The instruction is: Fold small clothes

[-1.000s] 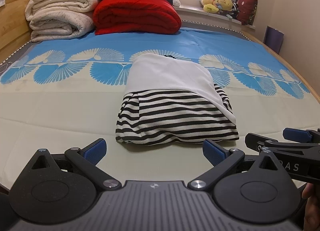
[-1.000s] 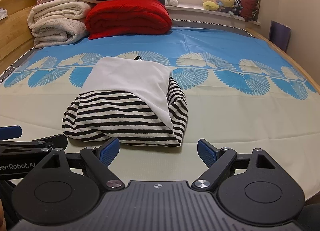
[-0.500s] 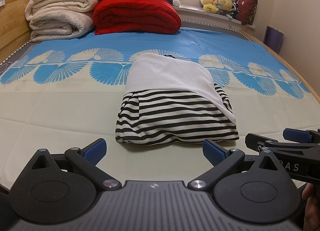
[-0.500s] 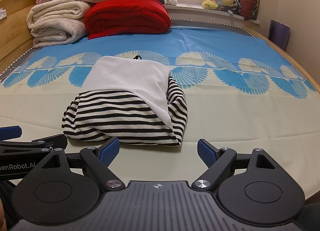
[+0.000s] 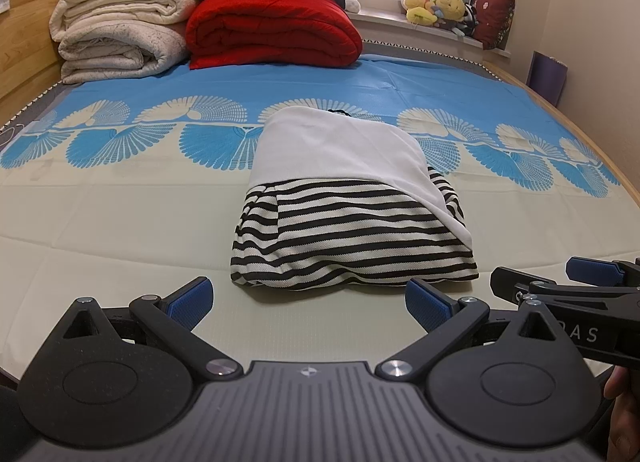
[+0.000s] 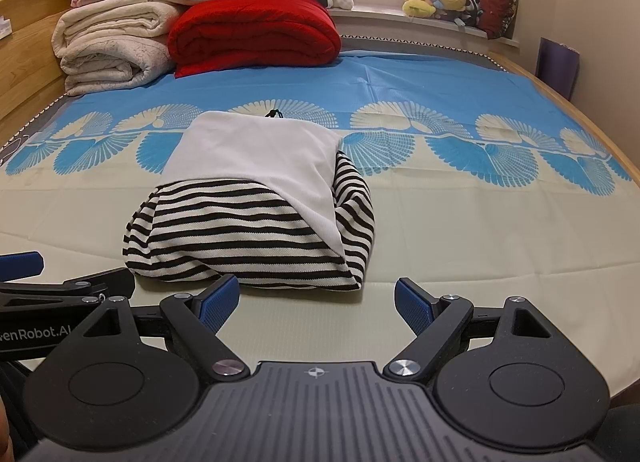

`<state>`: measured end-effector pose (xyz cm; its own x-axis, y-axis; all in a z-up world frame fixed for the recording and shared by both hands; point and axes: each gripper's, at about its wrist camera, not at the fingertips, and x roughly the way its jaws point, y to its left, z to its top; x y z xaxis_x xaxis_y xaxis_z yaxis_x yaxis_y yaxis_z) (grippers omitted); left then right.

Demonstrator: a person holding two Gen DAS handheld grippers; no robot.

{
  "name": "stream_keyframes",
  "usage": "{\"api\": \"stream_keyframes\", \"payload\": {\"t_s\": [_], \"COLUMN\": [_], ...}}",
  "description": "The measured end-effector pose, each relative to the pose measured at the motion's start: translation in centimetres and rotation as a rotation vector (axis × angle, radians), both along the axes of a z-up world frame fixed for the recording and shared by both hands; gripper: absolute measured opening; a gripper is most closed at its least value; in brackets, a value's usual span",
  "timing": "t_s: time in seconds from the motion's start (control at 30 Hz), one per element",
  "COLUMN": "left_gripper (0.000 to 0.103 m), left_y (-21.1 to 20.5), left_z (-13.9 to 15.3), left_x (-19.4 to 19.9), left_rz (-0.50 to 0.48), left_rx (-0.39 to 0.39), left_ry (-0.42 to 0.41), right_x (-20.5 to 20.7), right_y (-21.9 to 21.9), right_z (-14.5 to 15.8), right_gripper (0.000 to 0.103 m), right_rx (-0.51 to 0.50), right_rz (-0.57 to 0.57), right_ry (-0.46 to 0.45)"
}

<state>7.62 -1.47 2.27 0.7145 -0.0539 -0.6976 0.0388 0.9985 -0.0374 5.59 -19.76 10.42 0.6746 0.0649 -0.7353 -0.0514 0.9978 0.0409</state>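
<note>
A small garment lies folded into a compact bundle on the bed, black-and-white striped below and plain white on top; it also shows in the right wrist view. My left gripper is open and empty, low over the mat just in front of the bundle. My right gripper is open and empty, just in front of the bundle's near right corner. Each gripper shows at the edge of the other's view: the right one, the left one.
The bed mat is cream near me and blue with fan patterns farther off. A red quilt and a stack of cream blankets stand at the far left. Soft toys sit on the windowsill. A wooden bed rim runs along the right.
</note>
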Motion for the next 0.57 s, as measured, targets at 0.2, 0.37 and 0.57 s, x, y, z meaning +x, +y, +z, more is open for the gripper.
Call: {"api": "stream_keyframes", "payload": {"t_s": [0.2, 0.37, 0.57], "left_gripper": [0.102, 0.102, 0.102], "left_y": [-0.01, -0.04, -0.07], "left_z": [0.00, -0.01, -0.18], "left_x": [0.00, 0.00, 0.08], "left_rz": [0.000, 0.000, 0.001], "left_rx": [0.000, 0.001, 0.001], "left_ry": [0.000, -0.001, 0.001], "right_x": [0.00, 0.00, -0.02], "right_y": [0.00, 0.00, -0.03], "right_z": [0.01, 0.02, 0.02], "right_gripper": [0.086, 0.086, 0.086], "right_rx": [0.000, 0.000, -0.001], "right_rz": [0.000, 0.000, 0.001], "right_ry": [0.000, 0.000, 0.001]}}
